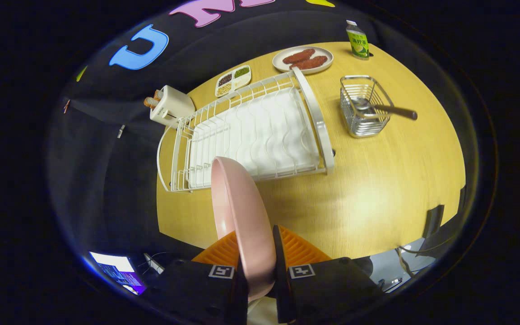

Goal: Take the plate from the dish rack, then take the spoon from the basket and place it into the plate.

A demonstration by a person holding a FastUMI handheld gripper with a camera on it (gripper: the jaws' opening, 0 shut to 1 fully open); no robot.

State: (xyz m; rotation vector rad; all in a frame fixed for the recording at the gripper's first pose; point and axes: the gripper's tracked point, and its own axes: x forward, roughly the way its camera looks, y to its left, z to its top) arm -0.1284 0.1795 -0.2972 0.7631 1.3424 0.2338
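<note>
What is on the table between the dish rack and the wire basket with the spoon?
Nothing. In the gripper view, bare wooden table separates the dish rack from the basket holding the spoon. The gripper holds the pink plate.

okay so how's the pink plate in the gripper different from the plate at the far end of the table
The pink plate is held on edge between the gripper's fingers, above the table; the white plate lies flat on the table beyond the dish rack. The pink plate carries nothing; the white plate holds two brown pieces of food. Their colours differ, pink against white. Both are round plates.
</note>
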